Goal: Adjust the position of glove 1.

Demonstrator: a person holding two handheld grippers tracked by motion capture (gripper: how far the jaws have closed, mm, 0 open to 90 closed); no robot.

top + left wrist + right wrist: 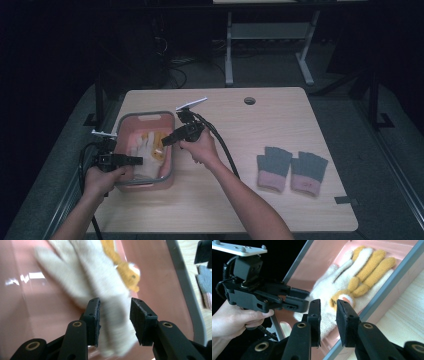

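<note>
A pink basket [145,115] with a grey rim stands on the left part of the table. Inside lie a white knit glove [140,152] and a yellow glove [156,145], partly overlapping. My left gripper [139,160] reaches into the basket from its left side. In the left gripper view its jaws [114,303] stand apart on either side of the white glove's [95,272] cuff end, without pressing on it. My right gripper [164,142] hovers over the basket's right side, open with nothing held [328,303], just short of the yellow glove's [372,265] cuff.
Two grey fingerless gloves with pink cuffs [274,167] [308,172] lie flat on the table's right part. A cable hole [249,101] sits near the far edge. A desk frame [229,55] stands on the floor beyond the table.
</note>
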